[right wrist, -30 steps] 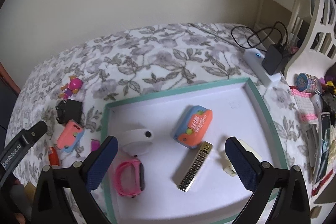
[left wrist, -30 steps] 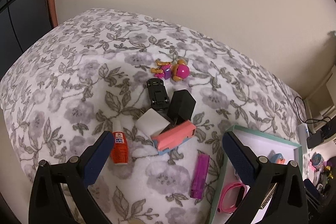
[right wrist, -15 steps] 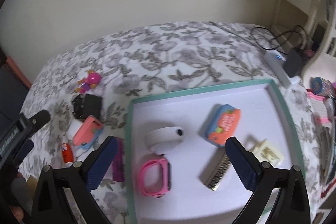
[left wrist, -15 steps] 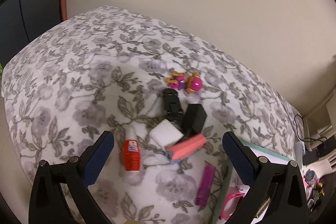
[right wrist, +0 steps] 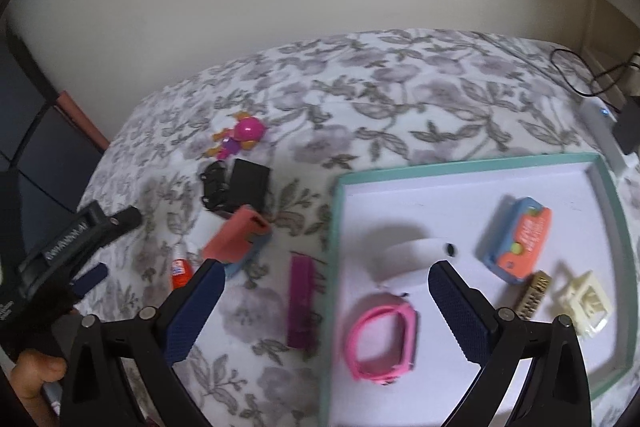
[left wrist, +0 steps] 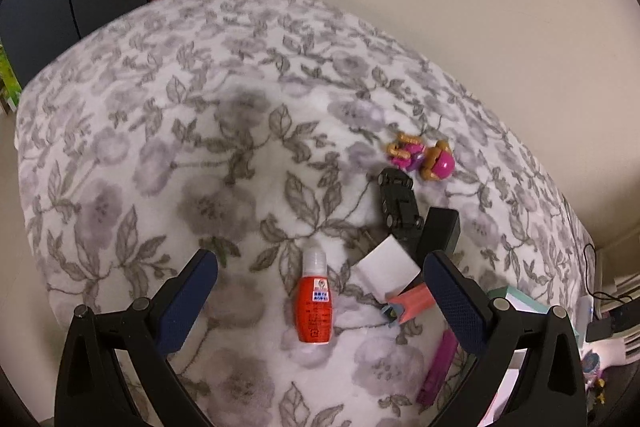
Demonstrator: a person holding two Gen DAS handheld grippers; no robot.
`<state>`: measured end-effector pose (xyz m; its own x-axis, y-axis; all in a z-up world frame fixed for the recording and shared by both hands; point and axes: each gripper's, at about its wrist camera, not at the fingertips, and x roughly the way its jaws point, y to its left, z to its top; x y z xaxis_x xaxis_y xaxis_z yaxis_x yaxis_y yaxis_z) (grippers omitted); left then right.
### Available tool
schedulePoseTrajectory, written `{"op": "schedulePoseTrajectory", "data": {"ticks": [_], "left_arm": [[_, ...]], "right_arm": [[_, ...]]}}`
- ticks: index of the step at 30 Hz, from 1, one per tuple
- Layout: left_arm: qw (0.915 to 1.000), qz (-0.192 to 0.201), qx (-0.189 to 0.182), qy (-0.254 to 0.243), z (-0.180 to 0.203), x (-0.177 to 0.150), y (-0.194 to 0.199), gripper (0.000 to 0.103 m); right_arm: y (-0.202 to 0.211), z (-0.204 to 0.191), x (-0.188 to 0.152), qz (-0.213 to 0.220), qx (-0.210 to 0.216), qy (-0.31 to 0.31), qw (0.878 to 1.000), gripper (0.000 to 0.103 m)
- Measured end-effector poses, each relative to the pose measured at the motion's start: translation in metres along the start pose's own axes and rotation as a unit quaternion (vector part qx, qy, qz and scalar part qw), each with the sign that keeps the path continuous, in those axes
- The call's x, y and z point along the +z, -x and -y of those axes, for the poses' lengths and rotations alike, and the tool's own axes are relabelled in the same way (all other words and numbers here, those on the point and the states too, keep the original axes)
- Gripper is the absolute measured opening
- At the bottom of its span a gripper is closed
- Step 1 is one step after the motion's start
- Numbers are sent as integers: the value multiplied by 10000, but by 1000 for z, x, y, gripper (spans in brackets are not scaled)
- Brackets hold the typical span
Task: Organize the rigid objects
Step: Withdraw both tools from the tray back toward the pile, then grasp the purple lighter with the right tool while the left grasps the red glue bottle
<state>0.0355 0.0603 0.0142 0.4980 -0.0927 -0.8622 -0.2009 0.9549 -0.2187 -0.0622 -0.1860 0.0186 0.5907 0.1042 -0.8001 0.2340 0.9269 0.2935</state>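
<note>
Seven loose things lie on the flowered bed left of the tray (right wrist: 335, 267), which already holds a pink band (right wrist: 384, 343), a white band, an orange-and-blue toy, a harmonica and a cream block. Both grippers are empty, fingers spread wide. The left gripper (left wrist: 320, 291) hovers over the red bottle (left wrist: 314, 303), which lies flat between its fingers with the cap pointing away; the right gripper (right wrist: 324, 307) hangs over the tray's left rim, with the purple bar (right wrist: 302, 301) between its fingers.

The step in hand looks like a pick of the bottle. To do it well, I would come straight down and close across the round body near its middle, not on the tapering cap, since a smooth bottle may squirt out of a grip set too far toward either end. The bedding is soft, so the fingers can press in a little to get under the widest part. The white cube (left wrist: 387, 271) sits just right of the bottle, with the pink case (left wrist: 412, 301) touching it; the right-hand finger must drop between bottle and cube without nudging that pile. Lift clear before swinging toward the tray.
</note>
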Motion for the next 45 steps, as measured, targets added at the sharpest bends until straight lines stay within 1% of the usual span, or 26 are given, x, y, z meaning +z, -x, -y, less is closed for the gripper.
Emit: {"op": "schedulePoseTrajectory", "data": {"ticks": [1, 3, 4, 6, 8, 9, 12, 14, 17, 19, 20, 22, 23, 25, 26, 28, 32, 33, 34, 38, 40, 42, 43, 44, 45], "left_arm": [[10000, -96, 6, -3, -1, 0, -3, 103], [9996, -296, -27, -20, -2, 0, -9, 103], [9993, -368, -44, -32, -2, -1, -11, 103], [9985, -531, -28, -112, -1, -2, -18, 102], [9974, -688, 47, -209, -1, -5, -25, 102], [9969, -754, 75, -230, -1, -6, -28, 102], [9946, -1005, 109, -233, -4, -11, -40, 102], [9930, -1165, 97, -185, -7, -14, -49, 102], [9915, -1293, 53, -131, -10, -17, -56, 102], [9913, -1312, 44, -138, -11, -18, -57, 102], [9912, -1314, 40, -154, -10, -18, -58, 102], [9911, -1317, 30, -177, -10, -19, -58, 101], [9910, -1326, 9, -177, -10, -18, -59, 100], [9906, -1356, -30, -184, -9, -19, -61, 95], [9902, -1381, -30, -204, -9, -19, -63, 90], [9895, -1426, -5, -229, -8, -21, -65, 89], [9892, -1434, 22, -300, -5, -22, -67, 88], [9892, -1432, 12, -319, -5, -22, -67, 83], [9890, -1438, 7, -340, -5, -22, -67, 81], [9888, -1441, 36, -392, -4, -22, -69, 80], [9888, -1442, 37, -396, -4, -22, -70, 79], [9888, -1440, 40, -400, -3, -22, -70, 78], [9888, -1437, 44, -406, -2, -22, -70, 77], [9888, -1431, 67, -430, -2, -22, -70, 72], [9887, -1421, 108, -459, -2, -22, -70, 68]], "right_arm": [[-1, -3, 0, -9, 35, 22, 10000, 98], [-5, -10, 0, -49, 85, 118, 9999, 87], [-7, -13, -1, -76, 87, 164, 9998, 86], [-14, -21, -3, -177, 77, 292, 9994, 80], [-22, -28, -7, -316, 33, 418, 9986, 72], [-25, -29, -8, -360, 12, 452, 9983, 70], [-36, -35, -13, -529, -36, 542, 9971, 64], [-43, -38, -16, -653, -59, 590, 9961, 55], [-54, -39, -20, -825, -299, 651, 9940, 53], [-61, -38, -22, -927, -422, 633, 9928, 51], [-62, -38, -22, -931, -445, 627, 9927, 47], [-63, -41, -22, -940, -538, 701, 9916, 46], [-64, -43, -22, -931, -594, 748, 9911, 46], [-67, -46, -23, -928, -684, 838, 9898, 45], [-68, -48, -24, -928, -745, 897, 9888, 45], [-70, -51, -24, -939, -785, 967, 9878, 45], [-79, -56, -28, -1081, -990, 1079, 9833, 40], [-80, -56, -29, -1101, -1000, 1077, 9830, 40], [-82, -56, -29, -1127, -1016, 1067, 9826, 40], [-86, -55, -31, -1215, -950, 1008, 9829, 40], [-86, -53, -32, -1251, -828, 914, 9844, 39], [-84, -53, -33, -1270, -718, 866, 9855, 33], [-84, -53, -33, -1286, -632, 818, 9863, 26], [-83, -53, -34, -1301, -578, 777, 9868, 23], [-83, -52, -34, -1313, -560, 757, 9869, 23]]}}
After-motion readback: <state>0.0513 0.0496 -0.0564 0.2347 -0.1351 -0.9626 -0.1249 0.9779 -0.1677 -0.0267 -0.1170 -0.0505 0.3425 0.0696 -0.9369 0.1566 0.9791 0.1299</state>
